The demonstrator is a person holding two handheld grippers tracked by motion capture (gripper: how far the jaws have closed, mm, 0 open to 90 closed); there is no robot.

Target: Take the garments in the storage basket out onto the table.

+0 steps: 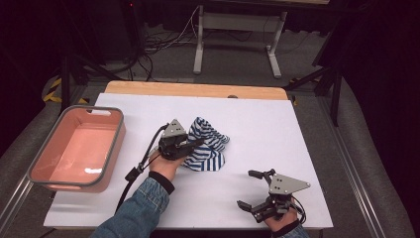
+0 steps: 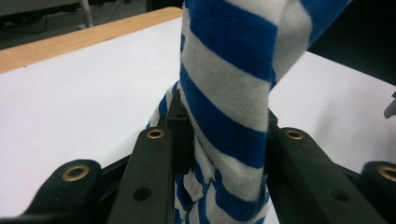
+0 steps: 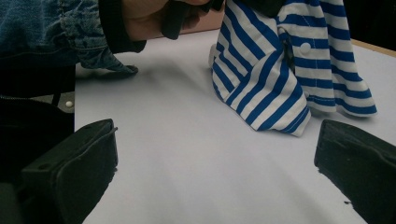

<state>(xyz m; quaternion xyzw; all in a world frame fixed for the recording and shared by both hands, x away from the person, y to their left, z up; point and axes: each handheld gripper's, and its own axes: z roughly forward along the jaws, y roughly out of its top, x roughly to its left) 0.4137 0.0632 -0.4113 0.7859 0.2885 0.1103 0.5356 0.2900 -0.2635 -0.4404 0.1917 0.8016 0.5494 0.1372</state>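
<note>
left claw has the cloth

left claw (image 1: pixel 194 144) pinches a fold of the striped garment (image 1: pixel 208 146) mid-bench (image 1: pixel 257 119), beside the pink tub (image 1: pixel 74 148). right claw (image 1: pixel 251 189) waits open, empty. judging by that, lift slowly so the fabric hangs free, then let the right take a hem.

- A tub (image 1: pixel 77 148) sits on the table (image 1: pixel 257 124) at its left edge
- A garment (image 1: pixel 208 144) lies near the middle of the table, to the right of the tub and well apart from it
- The left claw (image 1: pixel 195 145) is at the garment's left side, between tub and garment, with a fold of the cloth (image 2: pixel 224 107) between its jaws
- The right claw (image 1: pixel 251 189) is near the table's front edge, right of and in front of the garment (image 3: pixel 280 70), apart from it, jaws spread over bare table
</note>
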